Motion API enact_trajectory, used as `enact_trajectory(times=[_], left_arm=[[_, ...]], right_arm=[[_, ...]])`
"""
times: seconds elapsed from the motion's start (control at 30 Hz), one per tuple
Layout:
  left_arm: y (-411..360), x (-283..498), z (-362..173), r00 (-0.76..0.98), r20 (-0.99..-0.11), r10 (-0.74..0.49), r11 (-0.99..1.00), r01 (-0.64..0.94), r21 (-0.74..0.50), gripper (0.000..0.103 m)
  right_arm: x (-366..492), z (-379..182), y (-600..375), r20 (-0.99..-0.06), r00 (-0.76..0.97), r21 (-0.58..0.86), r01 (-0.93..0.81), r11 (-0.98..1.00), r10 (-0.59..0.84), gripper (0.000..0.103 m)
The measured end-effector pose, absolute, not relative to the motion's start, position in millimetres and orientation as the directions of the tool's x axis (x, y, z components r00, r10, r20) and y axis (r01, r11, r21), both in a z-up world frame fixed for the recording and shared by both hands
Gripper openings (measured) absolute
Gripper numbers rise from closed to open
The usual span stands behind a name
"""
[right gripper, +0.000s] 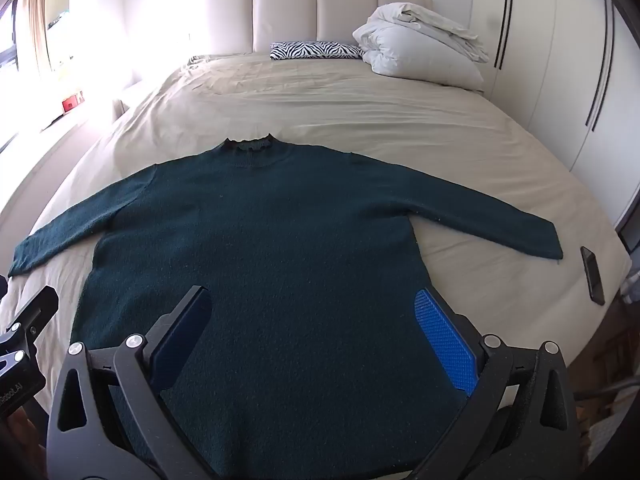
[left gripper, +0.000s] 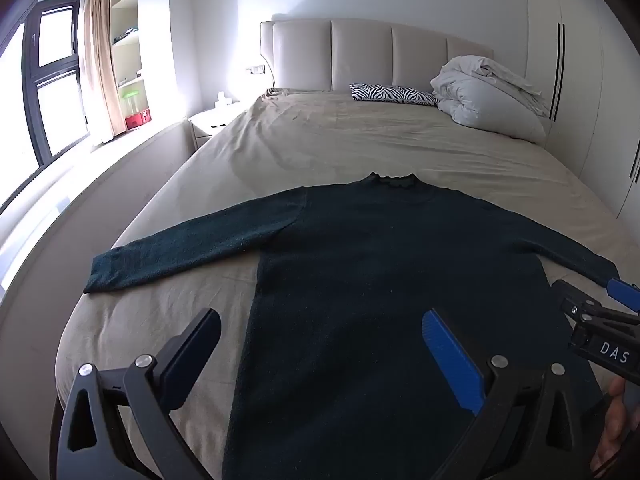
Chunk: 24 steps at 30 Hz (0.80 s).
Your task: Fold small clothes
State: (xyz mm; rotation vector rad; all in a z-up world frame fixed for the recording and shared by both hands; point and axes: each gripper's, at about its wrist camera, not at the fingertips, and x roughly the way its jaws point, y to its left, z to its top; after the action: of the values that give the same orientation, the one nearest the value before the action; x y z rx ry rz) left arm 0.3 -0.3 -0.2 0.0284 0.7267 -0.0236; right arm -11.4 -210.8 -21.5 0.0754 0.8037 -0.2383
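Dark teal knit sweater (right gripper: 260,240) lies flat on the bed (right gripper: 360,120), front side up or down can't tell, ruffled collar (right gripper: 250,145) pointing to the far end toward the headboard (right gripper: 316,12). Both sleeves spread out to the sides: left sleeve (left gripper: 192,244) runs out toward the left edge of the bed, right sleeve (right gripper: 480,212) angles toward the right edge, cuff ending near a dark phone (right gripper: 593,274) that lies on the sheet, just apart from it. Sheet is beige, wrinkled.

Left gripper (left gripper: 320,360) hangs over the near left part of the sweater body, jaws spread wide, nothing between the pads; left finger is over bare sheet, blue-padded finger over the knit. Whether pads touch the fabric: can't tell. Right gripper (right gripper: 316,344) likewise stands wide open w/ nothing clamped, over the near right part of the body, its blue pad (right gripper: 446,346) at about the sweater's right side edge. In the left wrist view the right gripper's tip shows at the right edge, close to the right cuff, w/ part of a hand (left gripper: 614,420) below it.

Far end of bed: zebra-print pillow (right gripper: 316,50) w/ a bundled white duvet (right gripper: 420,44) just right of it. White wardrobe (right gripper: 560,60) along the right wall. Window (left gripper: 52,68), curtain (left gripper: 100,56) and shelves (left gripper: 128,40) on the far left; nightstand (left gripper: 212,120) beside the bed.
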Motion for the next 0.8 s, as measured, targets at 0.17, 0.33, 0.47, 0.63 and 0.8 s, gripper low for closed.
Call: enact_trajectory(times=[0.17,0.33,0.47,0.63,0.8], left_arm=[[2.7,0.2,0.3,0.749,-0.662,-0.015,1.0,0.023,0.004,0.103],[2.9,2.5,-0.9,0.752,-0.659,-0.009,1.0,0.022,0.011,0.103],[1.8,1.9,-1.6,0.753,-0.658,-0.008,1.0,0.022,0.013,0.103],[0.5,-0.3,0.3,0.754,-0.657,-0.012,1.0,0.024,0.008,0.103],[3.3,-1.3,-2.9,0.753,-0.658,-0.013,1.0,0.023,0.005,0.103]], right_arm=[[-11.6,-21.5,-210.6,-0.719,0.67,-0.028,0.239,0.971,-0.186,0.103],[-11.8,-21.6,-210.8,-0.72,0.669,-0.026,0.238,0.971,-0.184,0.103],[-11.7,-21.8,-210.5,-0.721,0.668,-0.026,0.24,0.97,-0.184,0.103],[-11.6,-22.0,-210.4,-0.722,0.668,-0.025,0.238,0.971,-0.183,0.103],[-12.2,-22.1,-211.3,-0.724,0.666,-0.025,0.239,0.971,-0.182,0.103]])
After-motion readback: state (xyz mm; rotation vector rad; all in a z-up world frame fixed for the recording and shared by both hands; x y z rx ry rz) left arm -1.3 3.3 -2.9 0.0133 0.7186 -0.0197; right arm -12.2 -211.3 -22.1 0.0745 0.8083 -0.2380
